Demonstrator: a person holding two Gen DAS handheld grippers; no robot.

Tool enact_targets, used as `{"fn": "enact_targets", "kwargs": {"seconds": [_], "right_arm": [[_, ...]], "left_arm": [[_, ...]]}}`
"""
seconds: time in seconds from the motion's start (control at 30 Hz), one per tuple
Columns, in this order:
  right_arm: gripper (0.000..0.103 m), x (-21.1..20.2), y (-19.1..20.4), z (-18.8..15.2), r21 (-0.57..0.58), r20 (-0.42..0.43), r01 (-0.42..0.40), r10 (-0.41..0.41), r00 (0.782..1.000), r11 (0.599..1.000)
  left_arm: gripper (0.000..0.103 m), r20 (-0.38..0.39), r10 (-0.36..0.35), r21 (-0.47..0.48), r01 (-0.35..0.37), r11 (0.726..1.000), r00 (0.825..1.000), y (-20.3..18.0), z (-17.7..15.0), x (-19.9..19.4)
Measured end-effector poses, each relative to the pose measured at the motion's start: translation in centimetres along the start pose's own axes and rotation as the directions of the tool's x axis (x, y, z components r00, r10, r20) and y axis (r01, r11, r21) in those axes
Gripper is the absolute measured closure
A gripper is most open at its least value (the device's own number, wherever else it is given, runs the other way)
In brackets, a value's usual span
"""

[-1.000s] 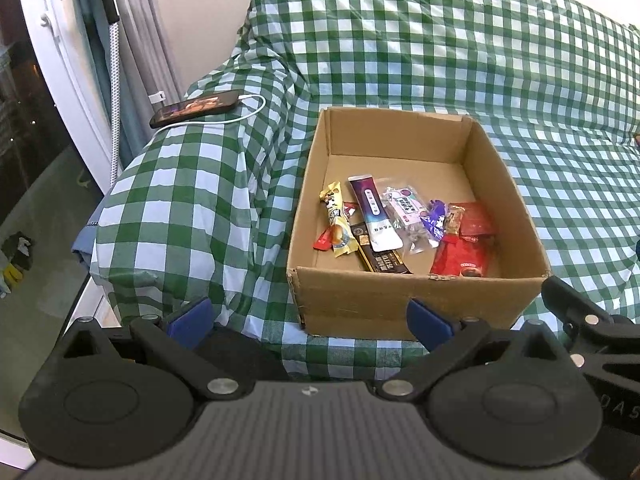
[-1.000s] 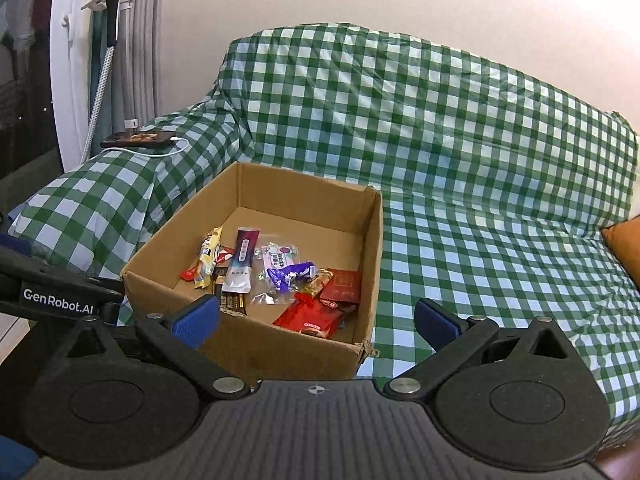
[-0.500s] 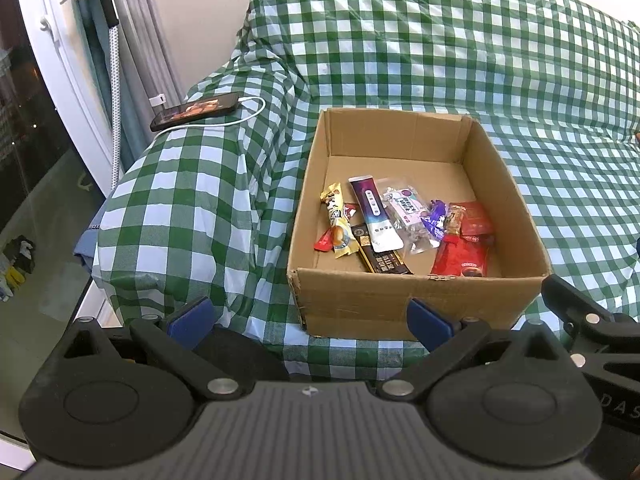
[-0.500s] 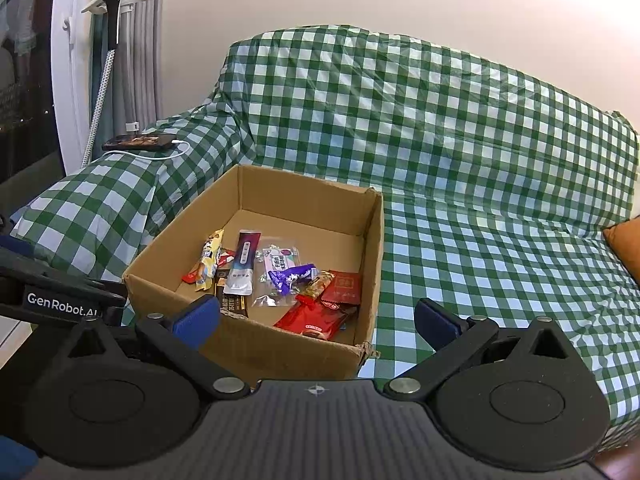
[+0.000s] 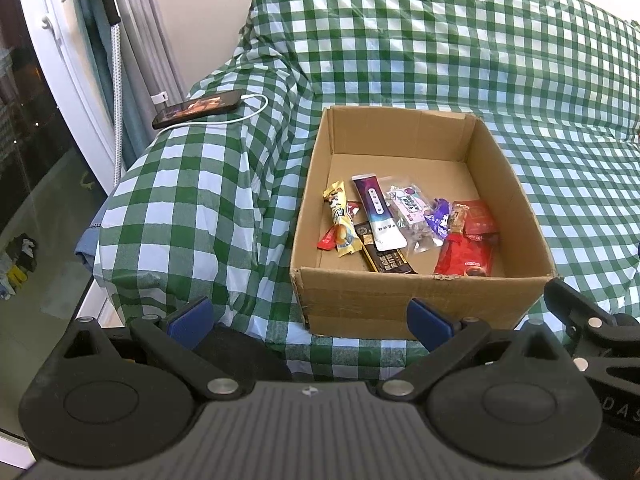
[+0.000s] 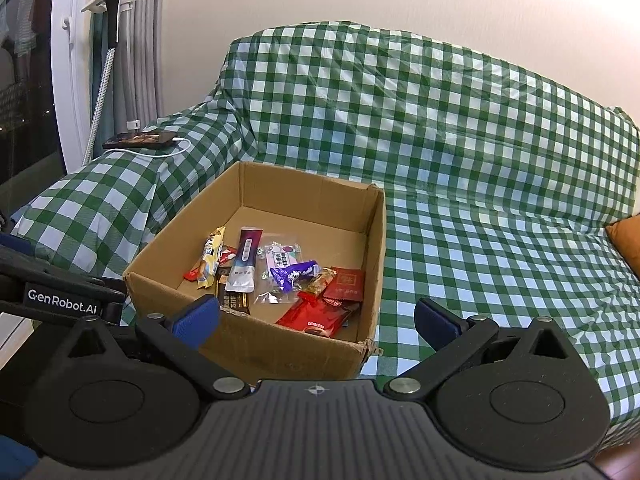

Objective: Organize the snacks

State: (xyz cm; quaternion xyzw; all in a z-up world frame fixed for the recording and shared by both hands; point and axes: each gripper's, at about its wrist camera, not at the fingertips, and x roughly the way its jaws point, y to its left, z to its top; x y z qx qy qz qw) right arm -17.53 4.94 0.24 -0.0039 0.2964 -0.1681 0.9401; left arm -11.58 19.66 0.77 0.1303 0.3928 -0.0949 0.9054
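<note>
Both views nudged closer, cardboard box (image 5: 420,304) unmoved, jaws spread.

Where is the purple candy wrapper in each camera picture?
Left wrist view: the purple candy wrapper lies in the cardboard box, right of middle, between the clear pink-label packet and the red packets.
Right wrist view: the purple candy wrapper lies near the middle of the box, just left of the red packets.
Shared landmark: the phone charging on the sofa arm, left of the box.

Both wrist views toward box (image 5: 420,216)
</note>
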Motion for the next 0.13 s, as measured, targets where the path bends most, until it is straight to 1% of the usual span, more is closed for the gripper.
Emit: {"fn": "enact_targets", "kwargs": {"seconds": [0.13], "right_arm": [[0.000,0.32,0.02,0.00,0.005,-0.008,-0.010,0.010,1.000,1.000]], "left_arm": [[0.000,-0.001,0.006,-0.001,-0.006,1.000,1.000,0.02,-0.04,0.14]]}}
